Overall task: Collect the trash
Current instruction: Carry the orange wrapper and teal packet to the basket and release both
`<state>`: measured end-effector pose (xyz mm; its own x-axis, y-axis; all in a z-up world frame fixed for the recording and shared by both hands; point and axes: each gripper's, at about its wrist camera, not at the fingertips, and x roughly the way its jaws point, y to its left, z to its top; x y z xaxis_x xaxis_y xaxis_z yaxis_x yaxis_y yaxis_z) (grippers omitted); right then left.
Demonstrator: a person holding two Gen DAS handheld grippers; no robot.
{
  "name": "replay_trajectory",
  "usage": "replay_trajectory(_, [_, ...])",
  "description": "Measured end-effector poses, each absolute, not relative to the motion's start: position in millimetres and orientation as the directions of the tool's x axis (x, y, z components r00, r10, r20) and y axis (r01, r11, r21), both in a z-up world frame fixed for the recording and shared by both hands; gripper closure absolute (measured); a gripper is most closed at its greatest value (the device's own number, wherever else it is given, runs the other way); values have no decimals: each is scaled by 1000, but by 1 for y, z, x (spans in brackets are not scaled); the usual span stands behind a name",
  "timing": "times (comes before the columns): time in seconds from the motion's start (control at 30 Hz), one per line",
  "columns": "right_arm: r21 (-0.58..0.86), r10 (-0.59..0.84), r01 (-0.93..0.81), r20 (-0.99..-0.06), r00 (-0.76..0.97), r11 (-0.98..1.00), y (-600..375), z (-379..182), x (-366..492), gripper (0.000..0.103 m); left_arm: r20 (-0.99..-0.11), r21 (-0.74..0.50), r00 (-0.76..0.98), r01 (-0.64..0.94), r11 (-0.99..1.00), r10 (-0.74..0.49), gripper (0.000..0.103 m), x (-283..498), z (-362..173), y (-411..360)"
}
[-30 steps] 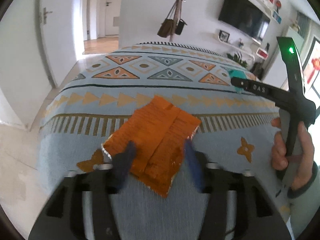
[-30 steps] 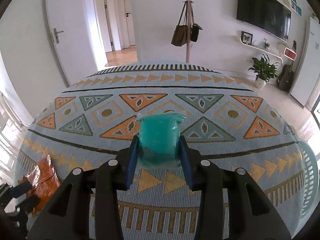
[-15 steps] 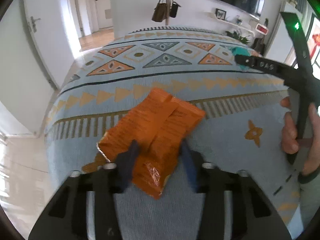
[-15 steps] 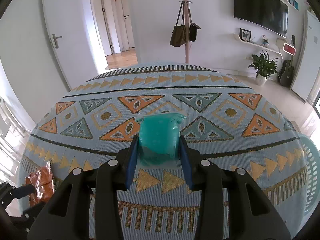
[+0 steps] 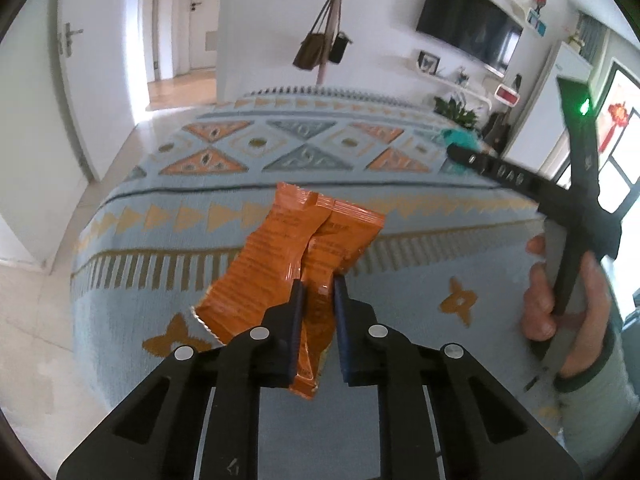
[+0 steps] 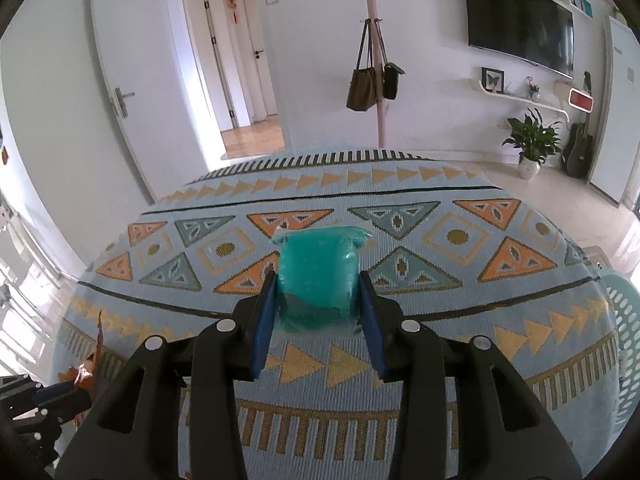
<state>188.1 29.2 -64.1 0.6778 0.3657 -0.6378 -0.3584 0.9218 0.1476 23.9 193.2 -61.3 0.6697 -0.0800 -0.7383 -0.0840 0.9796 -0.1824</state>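
The patterned bed (image 6: 460, 384) carries everything, with a pale slotted basket (image 6: 622, 344) just past its right edge. One teal packet (image 6: 318, 276) sits pinched in the right tool (image 6: 318, 308), hanging over the bed's middle. One orange wrapper (image 5: 304, 252) is pinched at its lower end by the left tool (image 5: 316, 308), whose jaws are pressed together on the foil, near the bed's left edge. To do this step well, I judge both grips should stay firm while each piece is carried level toward the basket, since the thin wrapper could slide out. Count: two tools, two pieces of trash, one basket
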Motion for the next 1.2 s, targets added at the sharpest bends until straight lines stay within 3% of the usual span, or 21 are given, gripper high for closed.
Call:
replay_trajectory(0.17, [144,339,-323,-624,704,936,4,-53,181,67,-675,-216,729,-41,976,-119,91,26,-37,179])
replay_trajectory(0.4, [150,319,-283,-529,787,947,-58,-4,161,67,-581,-228,790,73,971,-196,92,51,3,140])
replay_trajectory(0.73, [116,152,-110,-459,875,987,-163,32,149,67,-508,-166,784,318,934,-357,92,116,41,20])
replay_trajectory(1.0, [185,29,80,-522,852,979,-266,7,156,67,-519,-234,670,486,842,-531,92,176,20,-87])
replay_trajectory(1.2, [180,-55,208,-615,787,962,-315,-30,165,67,-561,-265,595,529,806,-575,92,208,-15,-147])
